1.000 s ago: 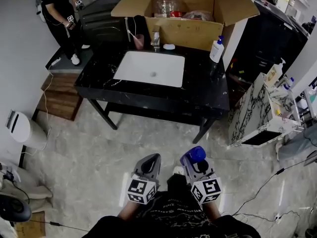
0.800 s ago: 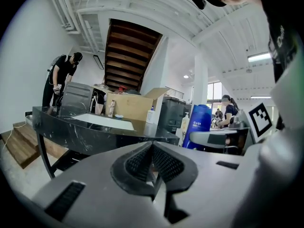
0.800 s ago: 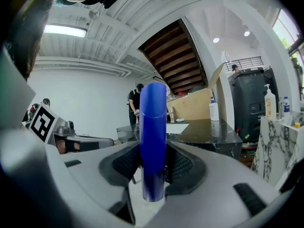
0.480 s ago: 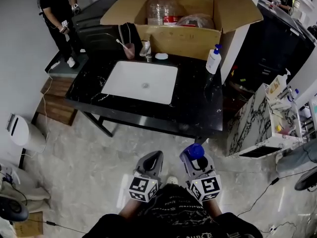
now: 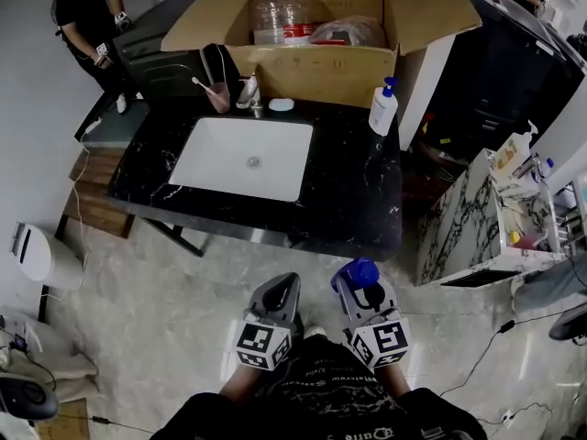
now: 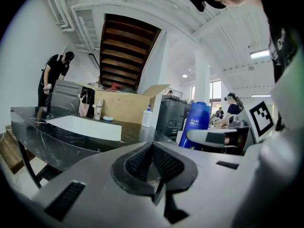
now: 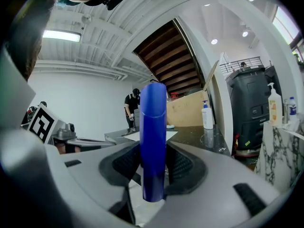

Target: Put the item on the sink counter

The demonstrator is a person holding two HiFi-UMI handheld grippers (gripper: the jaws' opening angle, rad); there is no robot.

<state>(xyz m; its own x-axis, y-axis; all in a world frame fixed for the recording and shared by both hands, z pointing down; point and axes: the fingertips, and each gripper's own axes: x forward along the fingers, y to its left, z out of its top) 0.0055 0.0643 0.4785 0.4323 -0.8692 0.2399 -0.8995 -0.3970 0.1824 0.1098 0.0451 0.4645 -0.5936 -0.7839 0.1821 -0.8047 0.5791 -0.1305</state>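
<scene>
My right gripper is shut on a blue bottle, which stands upright between its pads in the right gripper view, the blue bottle filling the middle. My left gripper is beside it, shut and empty, its jaws meeting at the tips. Both are held low over the floor, just short of the near edge of the black marble sink counter. A white basin is set in the counter's left half.
On the counter stand a white pump bottle, a pink cup, a faucet and a small soap dish. A big open cardboard box sits behind. A marble-patterned cabinet stands right; a person is far left.
The sink counter has come closer and shifted left in the head view. Both grippers keep their places side by side, the blue bottle still in the right one.
</scene>
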